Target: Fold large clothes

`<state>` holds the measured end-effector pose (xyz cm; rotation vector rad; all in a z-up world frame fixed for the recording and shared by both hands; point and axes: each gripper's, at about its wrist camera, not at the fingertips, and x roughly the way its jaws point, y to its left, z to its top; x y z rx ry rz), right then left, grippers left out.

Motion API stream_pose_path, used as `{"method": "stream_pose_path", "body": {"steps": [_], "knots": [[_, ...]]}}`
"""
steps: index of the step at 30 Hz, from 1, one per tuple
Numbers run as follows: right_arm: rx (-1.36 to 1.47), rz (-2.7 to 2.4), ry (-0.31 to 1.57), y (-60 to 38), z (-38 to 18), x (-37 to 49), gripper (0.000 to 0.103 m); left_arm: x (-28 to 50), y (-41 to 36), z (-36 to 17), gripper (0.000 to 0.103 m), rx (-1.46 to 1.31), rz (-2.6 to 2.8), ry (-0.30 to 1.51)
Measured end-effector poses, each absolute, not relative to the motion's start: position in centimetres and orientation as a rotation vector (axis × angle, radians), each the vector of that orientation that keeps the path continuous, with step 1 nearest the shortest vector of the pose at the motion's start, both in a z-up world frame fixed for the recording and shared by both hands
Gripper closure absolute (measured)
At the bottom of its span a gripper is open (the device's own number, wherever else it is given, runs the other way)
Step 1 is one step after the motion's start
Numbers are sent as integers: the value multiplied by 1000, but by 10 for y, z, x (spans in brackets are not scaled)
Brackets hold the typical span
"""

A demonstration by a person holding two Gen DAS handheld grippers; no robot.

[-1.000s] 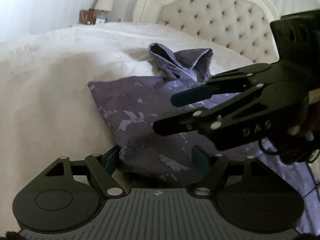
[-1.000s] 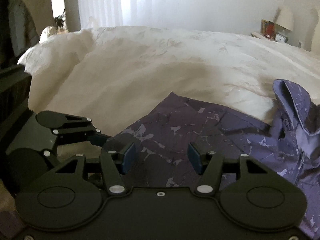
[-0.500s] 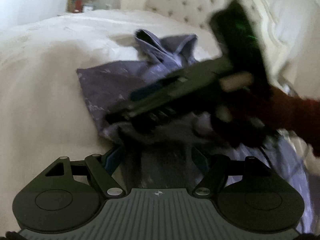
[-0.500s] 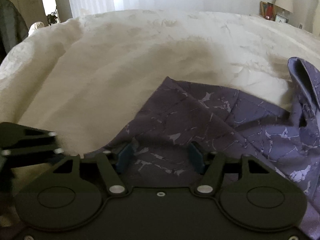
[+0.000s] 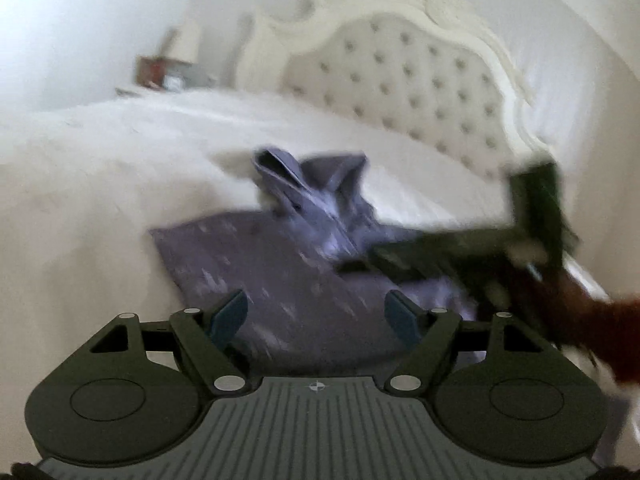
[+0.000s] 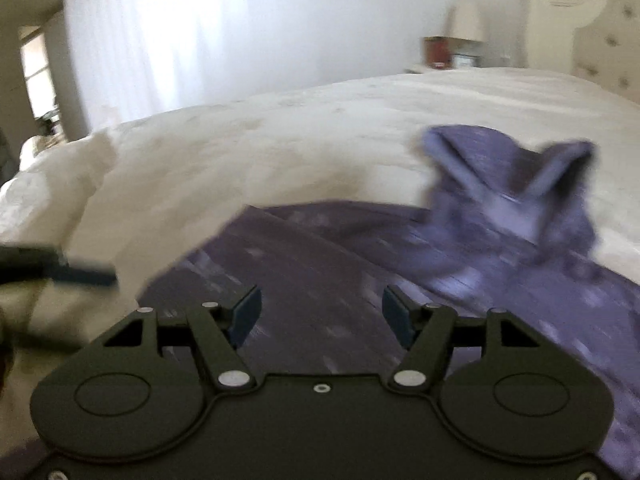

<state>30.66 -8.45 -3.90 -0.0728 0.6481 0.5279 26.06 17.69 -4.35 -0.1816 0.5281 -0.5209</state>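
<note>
Purple patterned hooded jacket (image 5: 280,276) is laid partly folded on the white bedspread (image 6: 280,148), hood toward the tufted headboard (image 5: 420,80). Left gripper (image 5: 316,316) and right gripper (image 6: 320,314) are held over it, jaws apart, nothing clamped. Judged between folds; an edge must be pinched next. No writing readable, frames likely too blurred.

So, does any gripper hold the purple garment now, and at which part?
Nothing is held: left gripper and right gripper are open above the purple garment.
</note>
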Motion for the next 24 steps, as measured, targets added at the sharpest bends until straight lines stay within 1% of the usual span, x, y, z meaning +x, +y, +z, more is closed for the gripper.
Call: {"method": "stream_pose_path", "body": {"steps": [3, 6, 7, 8, 9, 11, 15, 16, 19, 24], "knots": [[-32, 444, 662, -108, -48, 298, 34, 276, 167, -53, 27, -147, -400, 572], [-1, 352, 733, -122, -68, 298, 33, 303, 157, -85, 27, -109, -279, 725], [-12, 318, 797, -124, -81, 303, 31, 313, 156, -99, 25, -98, -228, 796], [-14, 309, 816, -126, -91, 304, 30, 317, 158, -107, 24, -114, -228, 804], [-9, 318, 787, -128, -94, 302, 29, 315, 159, -108, 24, -118, -223, 773], [4, 324, 785, -130, -90, 304, 29, 314, 155, -104, 24, -96, -210, 777], [136, 326, 767, -153, -76, 295, 29, 296, 151, -91, 25, -53, -183, 760], [172, 319, 755, -164, -72, 287, 28, 290, 150, -85, 25, -39, -178, 742], [257, 271, 736, -201, -54, 265, 21, 270, 140, -71, 25, 28, -159, 695], [368, 86, 742, -288, -35, 225, 20, 251, 115, -46, 25, 73, -179, 646]]}}
